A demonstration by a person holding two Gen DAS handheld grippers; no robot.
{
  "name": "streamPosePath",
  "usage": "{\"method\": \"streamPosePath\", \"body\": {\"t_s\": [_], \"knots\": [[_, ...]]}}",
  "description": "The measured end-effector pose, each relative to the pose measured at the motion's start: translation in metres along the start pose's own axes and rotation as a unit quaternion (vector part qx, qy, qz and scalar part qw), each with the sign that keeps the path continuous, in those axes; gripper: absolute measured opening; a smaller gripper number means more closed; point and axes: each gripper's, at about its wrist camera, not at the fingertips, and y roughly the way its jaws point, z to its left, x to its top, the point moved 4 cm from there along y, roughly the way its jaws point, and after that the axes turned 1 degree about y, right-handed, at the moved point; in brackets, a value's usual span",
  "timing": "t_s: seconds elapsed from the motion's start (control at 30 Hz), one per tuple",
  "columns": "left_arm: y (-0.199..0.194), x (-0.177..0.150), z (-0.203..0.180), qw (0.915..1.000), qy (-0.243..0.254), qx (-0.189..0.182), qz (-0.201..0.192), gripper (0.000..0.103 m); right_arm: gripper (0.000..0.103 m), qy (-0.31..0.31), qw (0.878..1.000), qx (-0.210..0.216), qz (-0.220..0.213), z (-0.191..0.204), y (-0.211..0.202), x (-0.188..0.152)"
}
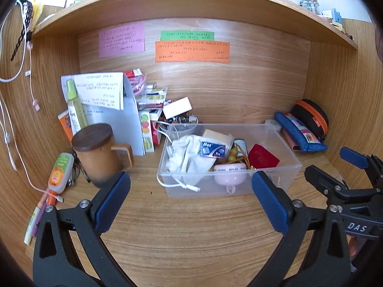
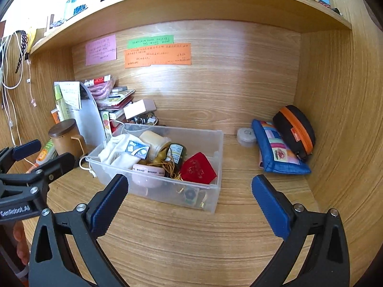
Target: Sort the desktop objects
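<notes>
- Both grippers hover over a wooden desk alcove: the left gripper point(image 1: 191, 196) and the right gripper point(image 2: 189, 199) each stand with jaws spread to their widest, nothing between the blue pads.
- A clear plastic bin point(image 1: 282, 167), at 12 o'clock from the left gripper and 11 o'clock from the right, already holds a white drawstring pouch point(image 1: 189, 153), a small blue box point(image 1: 212, 150), a pink round case point(image 1: 229, 174) and a red pouch point(image 2: 197, 168).
- Loose items sit outside the bin: a lidded brown mug point(image 1: 100, 155) at 10 o'clock in the left view, an orange-labelled tube point(image 1: 59, 172) just beside it, and, at 2 o'clock in the right view, a blue patchwork pouch point(image 2: 277, 153) touching a black case with an orange zip point(image 2: 294, 131).
- The step in hand looks like picking the next stray item; each gripper would do best to take the side nearest it, descend squarely over one object, and close across its narrow axis to avoid dragging neighbours.
- Legible writing: "Max" on the blue box, "DAS" on the right gripper's body in the left view, and what appears to read "GenRobot.AI" on the left gripper's body in the right view.
- Pink, green and orange notes point(image 1: 191, 51) on the back panel carry handwriting too small to read.
</notes>
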Motion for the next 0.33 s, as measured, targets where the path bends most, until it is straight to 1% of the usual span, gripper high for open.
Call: {"method": "streamPosePath", "body": {"t_s": [0.07,0.33], "knots": [[0.0006,-0.0019,0.0007,1.0,-0.002,0.001,0.001,0.103,0.103,-0.003,1.0,-0.008,0.002,0.0005,0.0019,-0.0022],[-0.001,0.0004,-0.0014,1.0,0.0,0.003,-0.007,0.103,0.103,-0.008,1.0,-0.01,0.003,0.0014,0.0025,-0.0054]]}}
